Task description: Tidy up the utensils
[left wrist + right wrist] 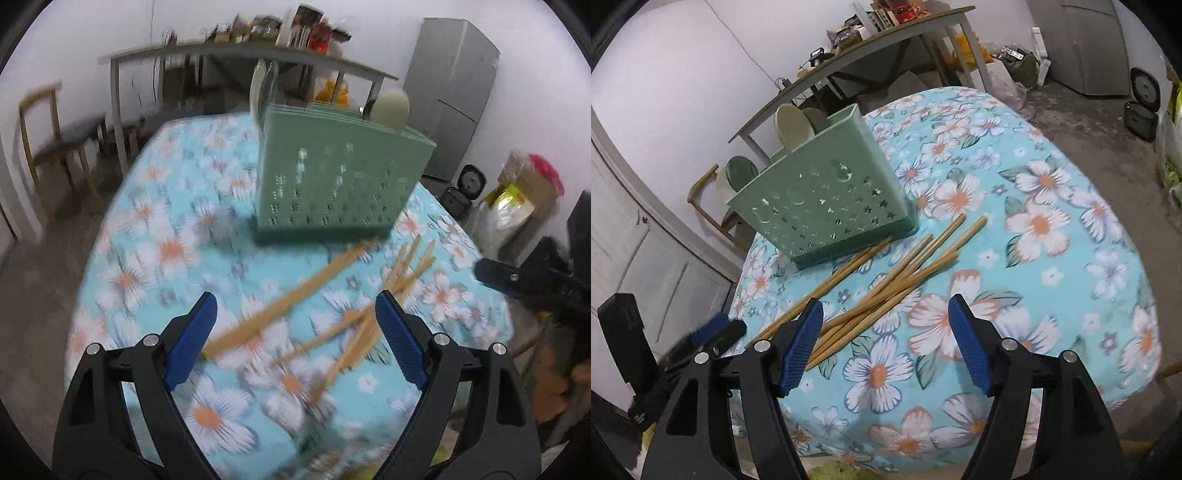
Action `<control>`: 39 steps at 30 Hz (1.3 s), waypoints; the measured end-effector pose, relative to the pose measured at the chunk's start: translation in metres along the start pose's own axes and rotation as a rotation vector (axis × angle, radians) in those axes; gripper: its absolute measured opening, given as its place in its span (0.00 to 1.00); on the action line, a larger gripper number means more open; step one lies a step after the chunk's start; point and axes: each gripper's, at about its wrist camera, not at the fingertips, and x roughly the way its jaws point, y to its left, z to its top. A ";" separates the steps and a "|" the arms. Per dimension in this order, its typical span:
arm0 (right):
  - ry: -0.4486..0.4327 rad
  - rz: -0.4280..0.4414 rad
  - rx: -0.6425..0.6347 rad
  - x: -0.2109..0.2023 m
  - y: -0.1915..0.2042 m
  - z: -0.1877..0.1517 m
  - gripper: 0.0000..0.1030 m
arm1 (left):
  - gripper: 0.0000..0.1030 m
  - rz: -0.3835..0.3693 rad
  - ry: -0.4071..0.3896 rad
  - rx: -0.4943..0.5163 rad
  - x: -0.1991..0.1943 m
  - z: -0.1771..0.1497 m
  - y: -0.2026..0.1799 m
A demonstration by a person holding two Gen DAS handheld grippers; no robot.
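Table: round, under a blue floral tablecloth (1052, 258)
Utensil holder: green perforated holder (827, 206) stands upright on the cloth, spoons (792, 127) sticking up from its far side
Chopsticks: loose wooden chopsticks (886, 284) lie crossed in a heap on the cloth just in front of the holder
Left gripper (295, 332): jaws spread wide above the chopstick heap, nothing clamped
Right gripper (886, 343): jaws parted and empty, chopstick ends under its left finger
Background: long shelf-table, wooden chair, grey fridge
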 end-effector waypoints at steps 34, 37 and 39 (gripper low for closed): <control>0.149 0.155 -0.026 0.054 -0.015 -0.028 0.94 | 0.81 0.121 -0.003 -0.047 0.022 0.004 0.015; 0.157 0.126 -0.047 0.055 -0.011 -0.028 0.94 | 0.81 0.139 -0.009 -0.044 0.028 0.011 0.018; 0.168 0.097 -0.062 0.057 -0.006 -0.027 0.94 | 0.81 0.133 -0.013 -0.069 0.031 0.015 0.023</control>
